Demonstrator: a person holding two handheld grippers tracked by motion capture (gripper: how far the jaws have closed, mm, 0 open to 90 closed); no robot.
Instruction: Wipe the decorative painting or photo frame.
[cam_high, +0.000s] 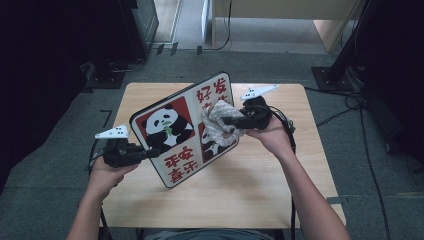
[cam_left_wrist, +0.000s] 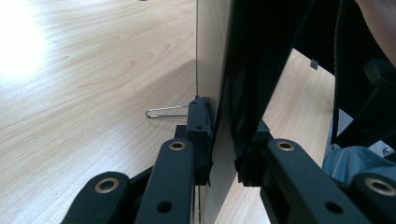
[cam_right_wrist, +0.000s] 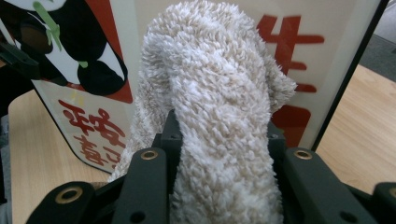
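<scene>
Left tongs (cam_high: 150, 152) at lower left, clenched on the edge of the panda sign (cam_high: 172, 132), tilted up off the worktop (cam_high: 270, 185) at centre frame. Right tongs (cam_high: 227, 120) just right of centre, grasping a fluffy cloth (cam_high: 220, 127) pressed to the sign's face. Wiping step, apparently; next, probably sweeping across the picture with firm contact.

this looks like a lab or recording room. a small wooden desk (cam_high: 240, 200) stands on grey carpet (cam_high: 45, 190). loose cables (cam_high: 350, 102) and dark equipment stands (cam_high: 332, 75) ring it.
</scene>
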